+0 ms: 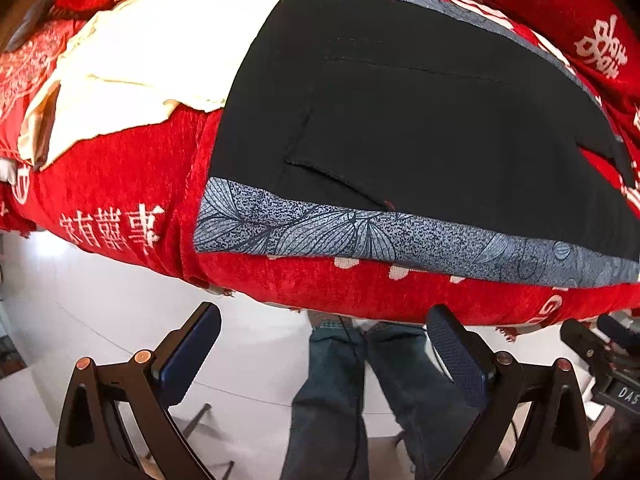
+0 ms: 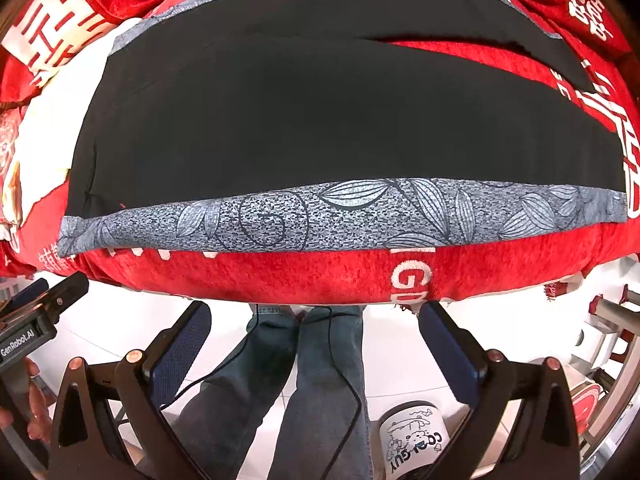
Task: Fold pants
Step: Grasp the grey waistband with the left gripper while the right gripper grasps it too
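Left gripper (image 1: 324,350): fingers spread wide, nothing between them. Blue textured pads (image 1: 460,364) face each other across the gap; through it show the white floor (image 1: 120,320) and the person's jeans (image 1: 332,392). Fingertips sit just short of the front edge of the red cover (image 1: 120,168), not touching it.

Right gripper (image 2: 316,344): fingers likewise spread wide, holding nothing. Pads (image 2: 176,350) clear of any cloth; tips lie below the cover's front edge, apart from it. A thin black cable (image 2: 340,376) runs down over the jeans between the fingers.

Pants (image 1: 420,120): black with grey leaf-print side bands (image 2: 340,212). Laid flat on the red cover, lengthwise across both views. Near band runs along the front edge. In the right wrist view the two legs split toward the right, a wedge of red showing between them. In the left wrist view a pocket seam shows near the left end.

A cream cloth (image 1: 152,48) lies left of the pants, touching their far left corner.

Writing:
- Red cover: large white Chinese characters, not legible to me; Latin letters "GIN" on the front drop, right wrist view, rest cut off.
- Other gripper's body, left edge of right wrist view: "GenRobot.AI" (image 2: 20,344). Hand (image 2: 32,416) beneath it.
- Gripper body at right edge of left wrist view: "DAS", cut off.
- White mug (image 2: 412,440) on the floor: "COOL GUY", upside down, with a cartoon drawing.
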`<state>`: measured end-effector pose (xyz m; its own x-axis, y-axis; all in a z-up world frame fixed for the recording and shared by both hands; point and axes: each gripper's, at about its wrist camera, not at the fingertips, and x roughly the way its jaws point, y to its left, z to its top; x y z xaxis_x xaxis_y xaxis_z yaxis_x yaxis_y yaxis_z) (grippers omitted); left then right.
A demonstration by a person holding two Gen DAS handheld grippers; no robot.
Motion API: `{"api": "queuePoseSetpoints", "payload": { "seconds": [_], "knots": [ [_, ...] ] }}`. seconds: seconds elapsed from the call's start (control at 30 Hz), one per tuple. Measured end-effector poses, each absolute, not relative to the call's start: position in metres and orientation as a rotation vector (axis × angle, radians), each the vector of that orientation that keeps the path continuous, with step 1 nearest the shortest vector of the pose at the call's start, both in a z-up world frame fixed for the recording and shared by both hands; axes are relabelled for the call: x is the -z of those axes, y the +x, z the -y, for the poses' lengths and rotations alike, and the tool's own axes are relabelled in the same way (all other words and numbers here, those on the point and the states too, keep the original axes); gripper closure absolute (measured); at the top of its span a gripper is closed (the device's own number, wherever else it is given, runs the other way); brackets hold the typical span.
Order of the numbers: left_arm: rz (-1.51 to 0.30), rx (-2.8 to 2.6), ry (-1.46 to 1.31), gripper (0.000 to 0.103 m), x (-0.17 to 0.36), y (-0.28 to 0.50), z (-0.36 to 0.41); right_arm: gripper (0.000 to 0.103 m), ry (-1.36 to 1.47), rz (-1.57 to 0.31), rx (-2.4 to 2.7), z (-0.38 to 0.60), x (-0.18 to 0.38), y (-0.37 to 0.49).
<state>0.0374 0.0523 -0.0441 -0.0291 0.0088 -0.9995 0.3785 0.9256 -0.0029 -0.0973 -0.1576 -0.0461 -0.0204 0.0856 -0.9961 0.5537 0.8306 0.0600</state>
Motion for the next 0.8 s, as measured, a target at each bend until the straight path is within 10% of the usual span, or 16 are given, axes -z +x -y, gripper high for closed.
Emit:
{"api": "queuePoseSetpoints", "payload": {
  "seconds": [0.8],
  "knots": [
    [-1.696, 0.605, -0.336, 0.0, 0.126, 0.061, -0.074, 0.002, 1.44, -1.103, 0.009, 0.188, 0.155, -0.124]
  ]
}}
